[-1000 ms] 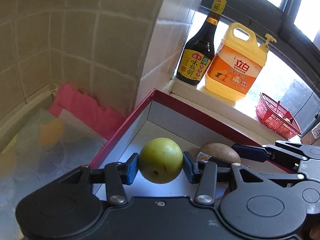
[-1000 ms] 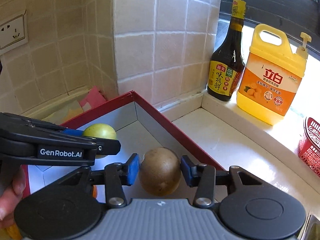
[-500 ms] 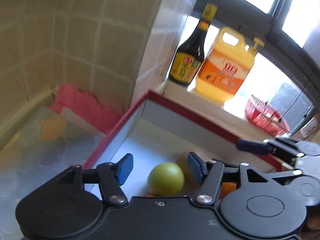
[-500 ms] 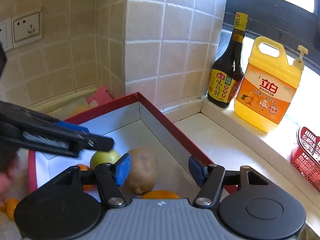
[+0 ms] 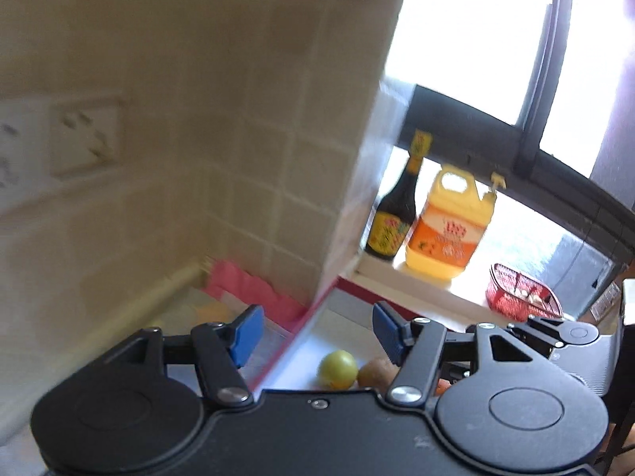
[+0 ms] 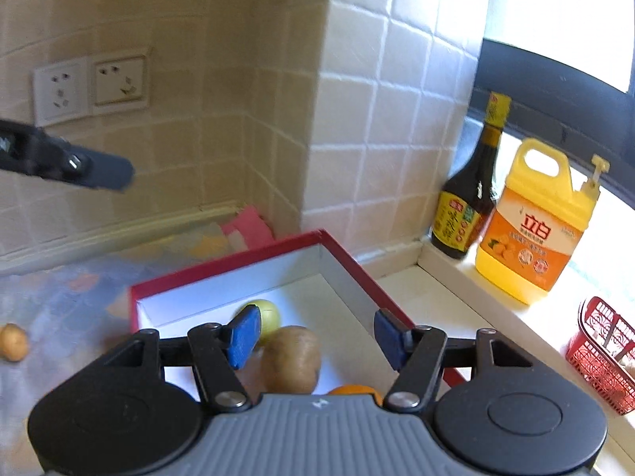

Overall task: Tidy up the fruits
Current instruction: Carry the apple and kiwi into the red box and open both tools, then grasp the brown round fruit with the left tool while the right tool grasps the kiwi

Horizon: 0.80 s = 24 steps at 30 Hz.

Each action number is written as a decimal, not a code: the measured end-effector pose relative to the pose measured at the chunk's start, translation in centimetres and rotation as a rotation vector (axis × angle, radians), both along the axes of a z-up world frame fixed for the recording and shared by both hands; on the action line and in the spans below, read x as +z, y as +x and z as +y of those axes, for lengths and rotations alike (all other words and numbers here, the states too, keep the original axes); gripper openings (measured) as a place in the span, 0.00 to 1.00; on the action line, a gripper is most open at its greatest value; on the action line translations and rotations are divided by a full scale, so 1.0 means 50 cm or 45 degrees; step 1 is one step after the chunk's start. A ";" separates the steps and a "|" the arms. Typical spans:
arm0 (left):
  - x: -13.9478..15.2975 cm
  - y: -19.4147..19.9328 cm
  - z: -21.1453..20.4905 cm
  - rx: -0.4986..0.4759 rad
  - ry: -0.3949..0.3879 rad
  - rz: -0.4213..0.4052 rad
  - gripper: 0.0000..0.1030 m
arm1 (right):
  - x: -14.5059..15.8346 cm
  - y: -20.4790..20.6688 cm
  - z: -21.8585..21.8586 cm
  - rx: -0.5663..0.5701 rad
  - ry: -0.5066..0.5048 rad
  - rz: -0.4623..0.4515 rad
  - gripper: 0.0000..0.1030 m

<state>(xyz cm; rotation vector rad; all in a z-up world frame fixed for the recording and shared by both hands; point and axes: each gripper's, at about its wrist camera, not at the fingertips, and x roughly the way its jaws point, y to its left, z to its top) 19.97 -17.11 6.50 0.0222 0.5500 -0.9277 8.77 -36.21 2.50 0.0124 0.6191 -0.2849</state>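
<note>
A red-rimmed box with a white inside holds a green round fruit, a brown kiwi-like fruit and an orange. My right gripper is open and empty, raised above the box. My left gripper is open and empty, raised over the box's left rim; the green fruit and the brown fruit lie below it. A left gripper finger shows at the left of the right wrist view. A small brown fruit lies on the counter at far left.
A dark sauce bottle and a yellow detergent jug stand on the windowsill, with a red basket further right. A pink cloth lies in the tiled corner. Wall sockets sit above the patterned counter.
Both grippers opened, dropped the green and brown fruit into the box, then rose and pulled back. The fruits now lie in the box.
</note>
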 end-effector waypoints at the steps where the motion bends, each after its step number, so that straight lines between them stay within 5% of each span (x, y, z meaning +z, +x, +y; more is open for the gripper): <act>1: 0.012 -0.009 0.020 0.021 -0.008 -0.020 0.71 | 0.007 -0.004 0.009 0.014 0.002 -0.007 0.63; 12: 0.098 -0.103 0.251 0.315 -0.074 -0.194 0.74 | 0.069 -0.020 0.128 0.245 0.010 -0.046 0.63; 18: 0.079 -0.131 0.349 0.454 -0.058 -0.163 0.74 | 0.071 -0.039 0.191 0.365 0.014 0.011 0.63; 21: 0.048 -0.150 0.375 0.469 -0.025 -0.142 0.75 | 0.056 -0.073 0.199 0.366 0.096 0.075 0.63; 24: -0.003 -0.151 0.374 0.478 0.040 -0.079 0.77 | 0.020 -0.129 0.204 0.371 0.312 0.179 0.63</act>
